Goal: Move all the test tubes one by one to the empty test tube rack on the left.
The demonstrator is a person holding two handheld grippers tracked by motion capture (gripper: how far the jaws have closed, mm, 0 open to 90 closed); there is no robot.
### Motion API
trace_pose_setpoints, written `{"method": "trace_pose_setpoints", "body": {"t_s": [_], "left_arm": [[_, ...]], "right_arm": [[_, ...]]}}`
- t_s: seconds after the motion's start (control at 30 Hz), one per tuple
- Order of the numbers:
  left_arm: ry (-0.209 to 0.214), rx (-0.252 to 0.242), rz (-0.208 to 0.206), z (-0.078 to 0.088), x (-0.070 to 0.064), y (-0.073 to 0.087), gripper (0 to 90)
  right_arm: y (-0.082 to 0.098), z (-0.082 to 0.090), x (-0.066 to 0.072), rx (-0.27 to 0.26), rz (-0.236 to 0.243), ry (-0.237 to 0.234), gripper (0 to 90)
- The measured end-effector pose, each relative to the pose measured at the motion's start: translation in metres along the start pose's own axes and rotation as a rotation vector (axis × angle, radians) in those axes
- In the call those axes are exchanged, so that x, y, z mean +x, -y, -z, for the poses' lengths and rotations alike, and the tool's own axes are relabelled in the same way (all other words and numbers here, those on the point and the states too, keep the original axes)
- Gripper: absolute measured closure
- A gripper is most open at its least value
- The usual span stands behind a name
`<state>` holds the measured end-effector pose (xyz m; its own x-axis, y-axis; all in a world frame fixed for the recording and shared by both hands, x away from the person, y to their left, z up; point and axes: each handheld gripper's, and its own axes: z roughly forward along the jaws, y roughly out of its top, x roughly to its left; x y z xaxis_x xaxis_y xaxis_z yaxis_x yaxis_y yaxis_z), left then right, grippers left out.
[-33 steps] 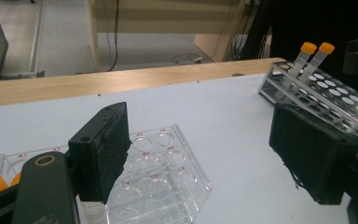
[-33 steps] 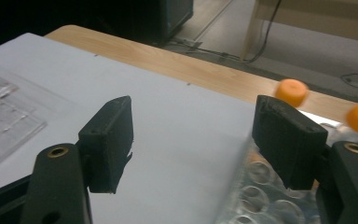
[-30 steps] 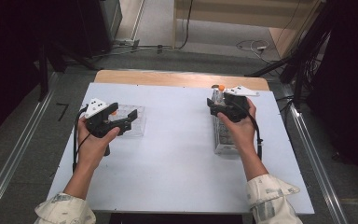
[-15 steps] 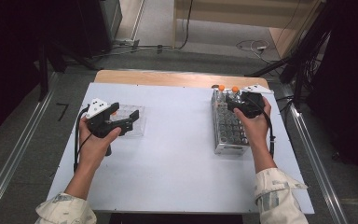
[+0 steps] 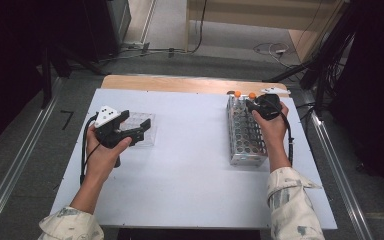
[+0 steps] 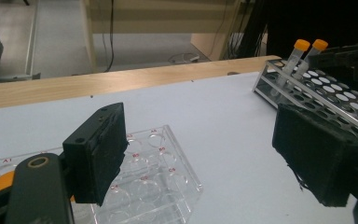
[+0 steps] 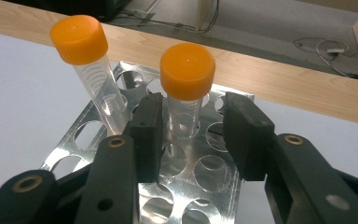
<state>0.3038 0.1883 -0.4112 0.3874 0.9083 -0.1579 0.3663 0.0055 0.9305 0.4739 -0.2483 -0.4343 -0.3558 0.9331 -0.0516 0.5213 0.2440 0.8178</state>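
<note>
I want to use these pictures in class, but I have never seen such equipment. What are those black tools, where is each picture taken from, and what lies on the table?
A person sits at a white table and holds a hand tool in each hand: a gripper with two black jaws. One camera looks down from above; another rides on each gripper and looks along its jaws.

The left gripper hovers open over a clear plastic well plate.

At the right stands a metal tube rack holding two tubes with orange caps. The right gripper has its jaws on either side of the nearer tube. They have just been closing, but gaps remain at both pads, so nothing is held yet.
</note>
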Motion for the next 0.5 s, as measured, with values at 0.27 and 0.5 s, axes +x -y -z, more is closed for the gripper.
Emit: {"method": "trace_pose_setpoints", "body": {"t_s": [0.27, 0.5], "left_arm": [[0.004, 0.007, -0.003, -0.0016, -0.0010, 0.0014, 18.5], [0.005, 0.015, -0.007, -0.0026, -0.0018, 0.0024, 18.5]], "right_arm": [[-0.0012, -0.0096, -0.0011, 0.009, 0.017, -0.013, 66.8], [-0.0023, -0.0103, -0.0009, 0.007, 0.020, -0.031, 71.6]]}}
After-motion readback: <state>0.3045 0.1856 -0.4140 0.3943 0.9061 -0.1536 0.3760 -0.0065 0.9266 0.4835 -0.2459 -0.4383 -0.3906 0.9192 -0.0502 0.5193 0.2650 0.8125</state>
